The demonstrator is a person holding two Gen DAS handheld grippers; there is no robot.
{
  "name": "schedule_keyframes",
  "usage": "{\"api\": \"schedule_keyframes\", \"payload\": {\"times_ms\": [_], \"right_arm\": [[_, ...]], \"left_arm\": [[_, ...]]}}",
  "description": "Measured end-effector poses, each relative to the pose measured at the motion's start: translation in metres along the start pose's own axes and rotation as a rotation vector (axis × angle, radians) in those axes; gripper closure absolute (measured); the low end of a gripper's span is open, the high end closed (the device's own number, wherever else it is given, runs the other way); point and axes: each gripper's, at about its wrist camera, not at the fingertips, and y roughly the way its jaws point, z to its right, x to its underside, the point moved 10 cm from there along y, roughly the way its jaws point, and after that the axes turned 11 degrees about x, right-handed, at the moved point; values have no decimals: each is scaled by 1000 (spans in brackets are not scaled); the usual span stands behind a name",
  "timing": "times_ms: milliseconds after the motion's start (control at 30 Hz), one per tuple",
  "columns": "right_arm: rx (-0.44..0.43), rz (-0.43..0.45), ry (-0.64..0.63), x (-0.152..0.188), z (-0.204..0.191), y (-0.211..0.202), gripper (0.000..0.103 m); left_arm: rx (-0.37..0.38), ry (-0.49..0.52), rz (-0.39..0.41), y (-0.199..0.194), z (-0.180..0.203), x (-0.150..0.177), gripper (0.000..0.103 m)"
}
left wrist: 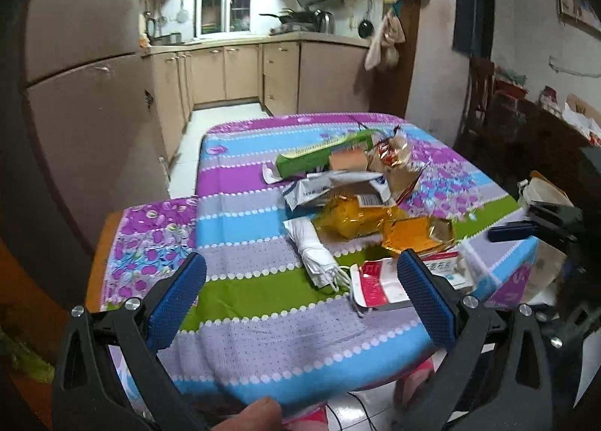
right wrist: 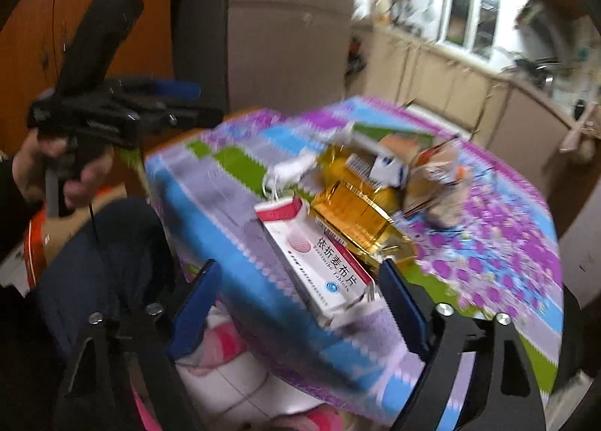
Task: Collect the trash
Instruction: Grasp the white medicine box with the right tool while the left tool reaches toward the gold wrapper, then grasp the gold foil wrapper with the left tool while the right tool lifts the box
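A pile of trash lies on the table with the striped floral cloth (left wrist: 248,205). It holds a red and white medicine box (left wrist: 379,282) (right wrist: 319,262), gold foil wrappers (left wrist: 379,224) (right wrist: 357,213), a white folded bag with strings (left wrist: 313,254), a torn white and blue carton (left wrist: 338,189) and a long green box (left wrist: 323,155). My left gripper (left wrist: 300,284) is open above the table's near edge, its right finger by the medicine box. My right gripper (right wrist: 300,292) is open, its fingers on either side of the medicine box's near end. The view is blurred.
A clear crumpled wrapper (left wrist: 394,151) lies at the far end of the pile. A fridge (left wrist: 82,93) stands left of the table and kitchen cabinets (left wrist: 240,70) behind it. A dark chair (left wrist: 480,93) and clutter sit at the right. A pink and white cloth (right wrist: 233,356) lies below the table edge.
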Motion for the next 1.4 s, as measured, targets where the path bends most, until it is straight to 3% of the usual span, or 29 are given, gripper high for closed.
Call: {"api": "schedule_keyframes", "payload": {"times_ms": [100,433,467,500,600,700,833,1000,1067,1233,1400], "right_arm": [[-36,-61,-25,5,-2,25,34],[-24,-112,-89,-3,0,68,34],[-19,-111,-86,-5,1,70,40],[-7,-103,-85,-7,1,70,57],[3,-62,-85,-12,-1,57,82],[-3,-17,-67,-17,-4,39,85],[-36,64,50,-19,3,1,85],[-134,149,296,-12,25,-39,85],[-160,178,399,-8,38,-43,85],[-228,278,595,-22,74,-50,85],[-303,400,672,-47,92,-85,85]], "left_arm": [[43,-24,-24,13,-8,2,5],[141,-99,-59,48,-20,3,5],[145,-104,-64,50,-21,4,5],[150,-106,-66,52,-20,5,5],[153,-84,-63,54,-17,4,5],[140,-38,-63,57,-15,3,5],[166,47,-71,66,-6,0,5],[254,232,-115,85,35,1,5],[254,265,-142,96,45,4,5],[290,233,-160,111,62,6,5],[358,162,-156,107,74,13,5]]}}
